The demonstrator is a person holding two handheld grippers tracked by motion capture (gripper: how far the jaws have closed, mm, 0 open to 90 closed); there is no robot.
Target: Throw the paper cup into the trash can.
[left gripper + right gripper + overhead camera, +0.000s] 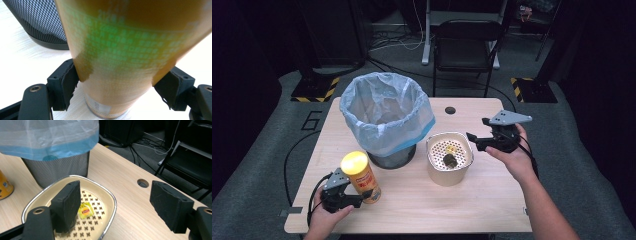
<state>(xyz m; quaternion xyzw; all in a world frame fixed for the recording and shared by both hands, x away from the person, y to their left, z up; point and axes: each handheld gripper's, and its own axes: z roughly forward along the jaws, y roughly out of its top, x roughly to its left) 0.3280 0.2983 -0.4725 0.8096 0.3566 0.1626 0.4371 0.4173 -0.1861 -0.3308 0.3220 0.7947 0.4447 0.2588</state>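
High view: wooden table across the middle of the frame, a mesh wastebasket with a pale blue liner bag standing left of centre. Lower left: left gripper clamped on an upright orange canister with a yellow lid, just below the wastebasket. Right of centre: a cream strainer bowl holding a yellow tea-bag packet and a dark lump; beside it, at the right, right gripper held above the table, jaws apart, nothing between them. Left gripper view: both black jaws pressed against the canister's sides low in the frame, its base on the tabletop, wastebasket mesh at upper left. Right gripper view: jaws wide apart at bottom, strainer bowl at lower left with the packet inside, bagged wastebasket at upper left, cable hole right of centre, folding chair at far right.
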